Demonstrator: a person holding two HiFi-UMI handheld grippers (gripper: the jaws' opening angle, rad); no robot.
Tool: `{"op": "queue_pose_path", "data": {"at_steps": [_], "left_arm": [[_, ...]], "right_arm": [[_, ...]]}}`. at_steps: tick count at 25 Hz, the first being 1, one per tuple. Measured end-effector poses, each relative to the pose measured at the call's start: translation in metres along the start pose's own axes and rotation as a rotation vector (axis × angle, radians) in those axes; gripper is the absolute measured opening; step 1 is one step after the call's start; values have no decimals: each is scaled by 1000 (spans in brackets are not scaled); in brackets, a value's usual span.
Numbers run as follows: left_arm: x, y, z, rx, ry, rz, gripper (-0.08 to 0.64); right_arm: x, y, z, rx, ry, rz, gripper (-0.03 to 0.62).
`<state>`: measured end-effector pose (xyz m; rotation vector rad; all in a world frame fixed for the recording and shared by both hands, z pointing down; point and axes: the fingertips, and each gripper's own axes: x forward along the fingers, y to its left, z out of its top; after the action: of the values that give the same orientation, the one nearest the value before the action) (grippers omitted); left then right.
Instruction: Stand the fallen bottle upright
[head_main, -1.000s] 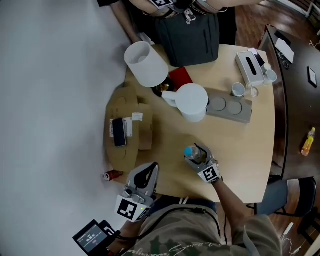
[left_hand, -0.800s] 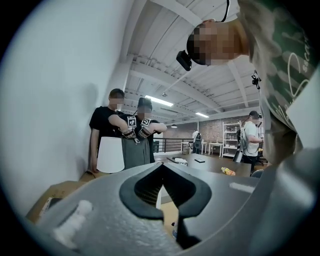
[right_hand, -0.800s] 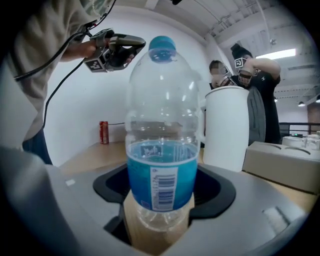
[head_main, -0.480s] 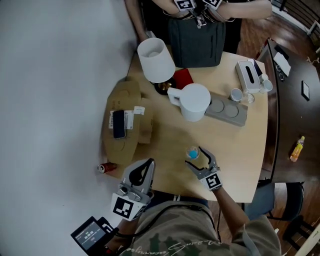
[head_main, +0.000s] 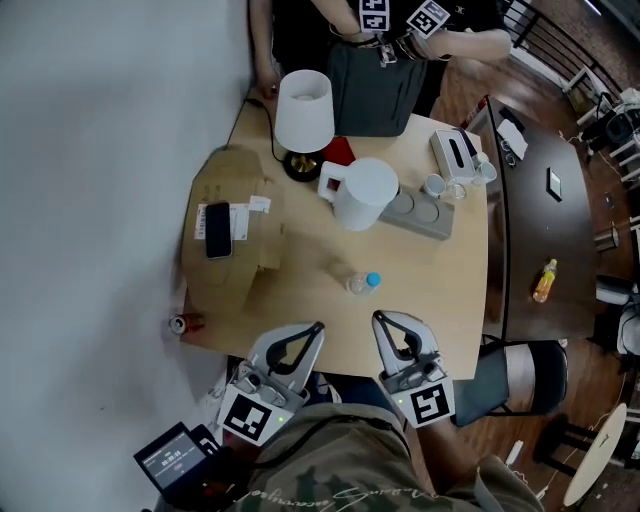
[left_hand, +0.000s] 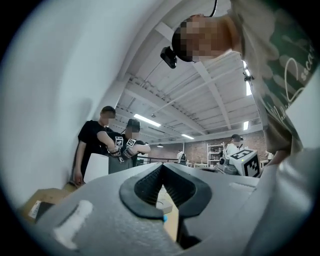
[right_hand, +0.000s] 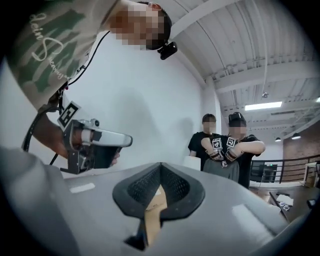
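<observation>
**A:** Head view first. Where is the bottle?

**B:** The bottle (head_main: 358, 286) is on the desk (head_main: 440, 290), about midway along it and toward the near edge, on my side of the white jug (head_main: 362, 195). Its blue cap (head_main: 373, 280) shows beside the clear body. I judge it is standing, though from this steep angle I can't be sure. My left tool (head_main: 312, 330) and right tool (head_main: 381, 320) hang at the near edge, both clear of the bottle, the right one nearer to it.

**A:** How would it handle?

**B:** It's small, thin clear plastic, so probably light and easy to tip. It is smooth and round, and the wall would give under a hard squeeze. I'd take it at mid-body, below the cap.

**A:** Left gripper view?

**B:** My left tool (left_hand: 162, 167) has its jaws closed tip to tip with nothing between them. I can't make out the bottle here.

**A:** Right gripper view?

**B:** My right tool (right_hand: 160, 166) also has its jaws pressed together and is empty. The bottle is not in sight.
</observation>
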<state>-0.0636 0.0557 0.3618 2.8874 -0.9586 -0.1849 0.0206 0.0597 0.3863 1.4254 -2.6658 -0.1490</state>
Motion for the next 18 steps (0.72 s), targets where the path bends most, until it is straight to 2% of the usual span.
{"op": "queue_pose_path", "data": {"at_steps": [3,10,13,18], "left_arm": [[-12,-18,4,29,-24,-16,0],[-48,-82,25,106,-94,34,0],[-67,-123,21,104,-76,69,0],[-90,-204,-2,119,-46,112,0]], "right_arm": [[-15,13,11,28,-4,-15,3],[-72,26,44,36,-85,25,3],[-114,35,51,3,-123,51,4],[-198,51,33,62,-87,48,4]]}}
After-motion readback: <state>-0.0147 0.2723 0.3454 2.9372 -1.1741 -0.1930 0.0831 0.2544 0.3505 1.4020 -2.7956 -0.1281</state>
